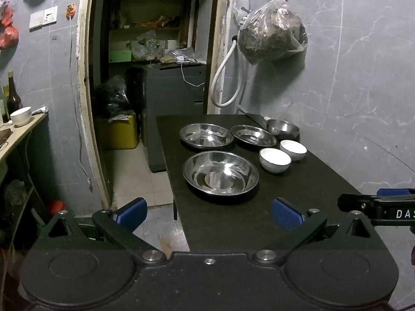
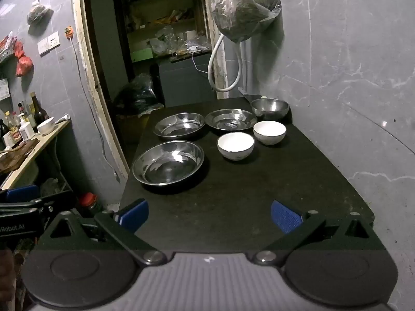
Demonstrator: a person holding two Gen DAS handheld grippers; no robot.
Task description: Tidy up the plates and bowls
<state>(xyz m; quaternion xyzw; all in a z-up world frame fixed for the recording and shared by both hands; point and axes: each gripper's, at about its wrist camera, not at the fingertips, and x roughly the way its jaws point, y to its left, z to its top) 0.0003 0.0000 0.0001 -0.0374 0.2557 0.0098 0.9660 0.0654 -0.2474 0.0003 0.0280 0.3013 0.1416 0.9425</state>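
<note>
i have both claws held over the near end of the black table, tipped downward, and neither touches anything. my left gripper stands with its blue pads spread wide and nothing between them; my right gripper is the same, jaws wide apart and empty. ahead of me the nearest steel plate sits toward the table's left side, and beyond it two more lie side by side: the far left steel plate and the middle steel plate. in the far right corner, close to the wall, stands a steel bowl. in front of that are two white bowls, just beside each other: the nearer white bowl and the farther white bowl. all of them sit upright and unstacked. on the wall above the table's far end hangs a plastic bag.
</note>
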